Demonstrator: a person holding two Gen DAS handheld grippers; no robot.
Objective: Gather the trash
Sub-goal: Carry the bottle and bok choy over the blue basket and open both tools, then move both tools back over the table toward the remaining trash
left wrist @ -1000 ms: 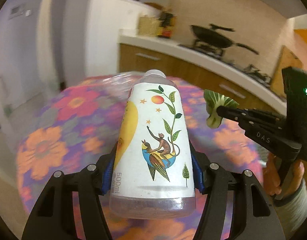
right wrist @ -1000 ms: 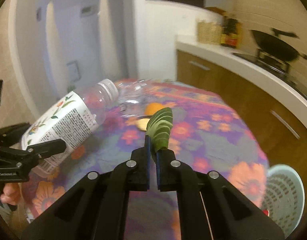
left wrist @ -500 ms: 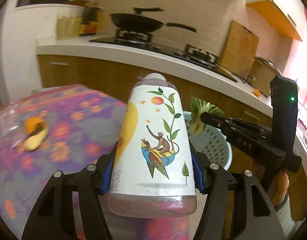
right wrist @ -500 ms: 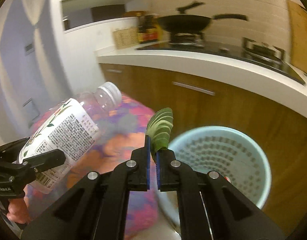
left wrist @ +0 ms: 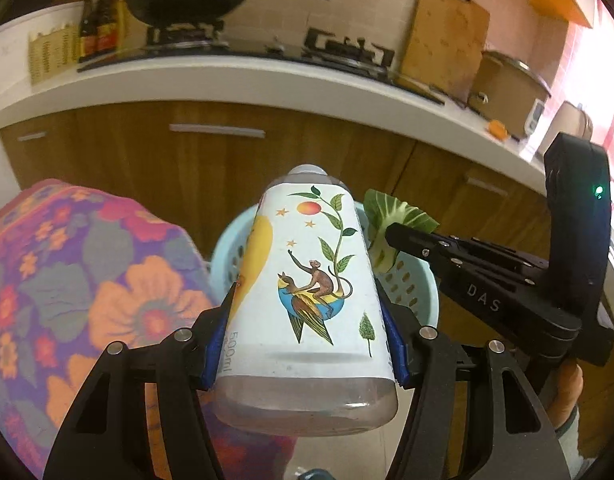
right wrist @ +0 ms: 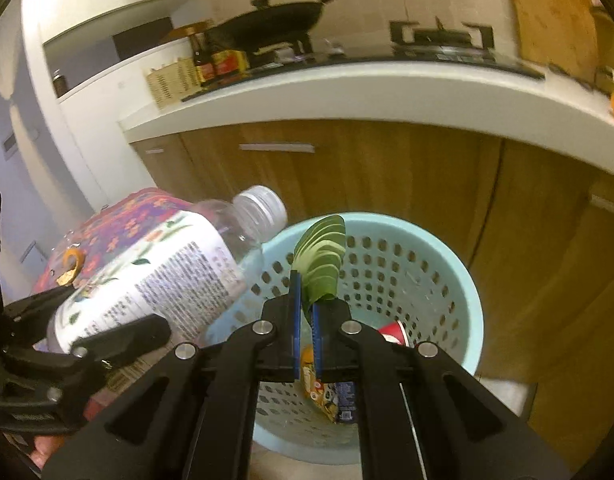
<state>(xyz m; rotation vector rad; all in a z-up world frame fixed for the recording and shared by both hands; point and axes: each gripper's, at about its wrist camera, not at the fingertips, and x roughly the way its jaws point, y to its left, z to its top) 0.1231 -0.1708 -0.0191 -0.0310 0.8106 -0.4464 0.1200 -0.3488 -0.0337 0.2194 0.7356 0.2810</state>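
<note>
Left gripper [left wrist: 307, 344] is clamped around a plastic bottle [left wrist: 307, 300] at frame center, jaws about halfway apart. Right gripper [right wrist: 305, 312] is pinched tight on a green leaf [right wrist: 321, 264], both over the light blue perforated bin [right wrist: 427, 264] at center-right.

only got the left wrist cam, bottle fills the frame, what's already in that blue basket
Observer: In the right wrist view, a red paper cup and a yellow snack wrapper lie inside the perforated blue basket.
Operator: is the bottle's cap on
Observer: Yes, a clear ribbed cap is on the plastic bottle, beside the basket's rim.
Operator: anything left on the table
Observer: An orange peel lies on the floral tablecloth.
Operator: right gripper holding firm
Observer: The right gripper is shut on the green leaf, above the basket.
</note>
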